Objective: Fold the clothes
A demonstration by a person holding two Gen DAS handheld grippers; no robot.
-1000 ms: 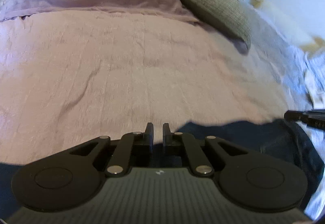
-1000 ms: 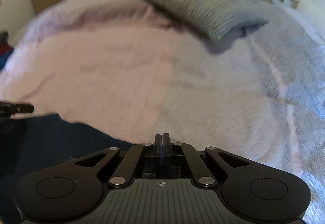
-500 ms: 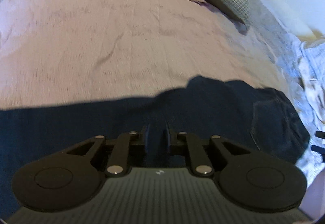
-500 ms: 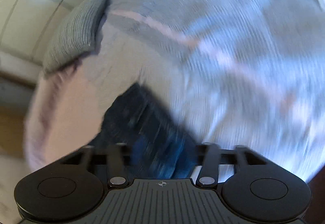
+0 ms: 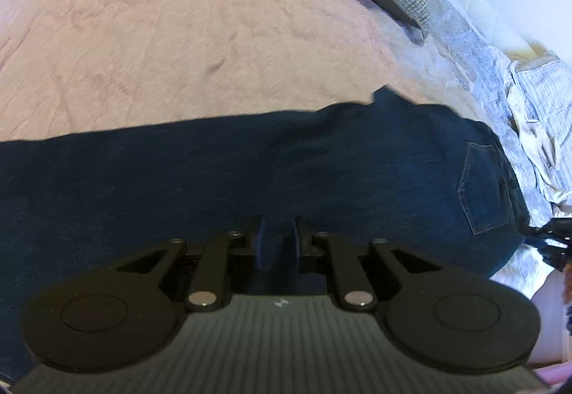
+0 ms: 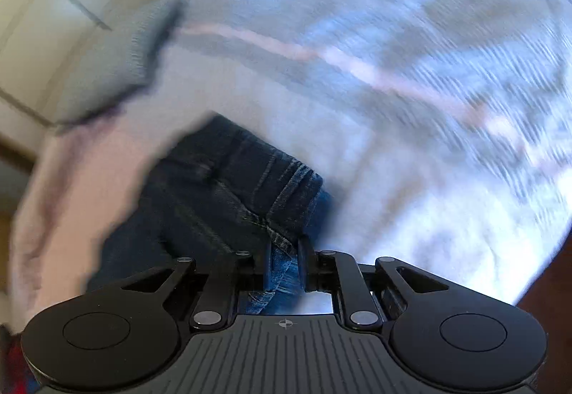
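The jeans lie flat across the pink cover of the bed, stretched from the left edge of the left view to a back pocket at the right. The left claw sits low over the denim, jaws a little apart, cloth showing in the gap. The right claw is at the waistband end of the jeans, jaws slightly apart with blue denim between them; grip uncertain through blur.

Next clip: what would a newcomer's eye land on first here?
The dark blue jeans spread across the lilac bedspread, back pocket toward the right. Then the right claw, its fingers around the jeans' waistband seam. The left claw sits over the denim, fingers apart.
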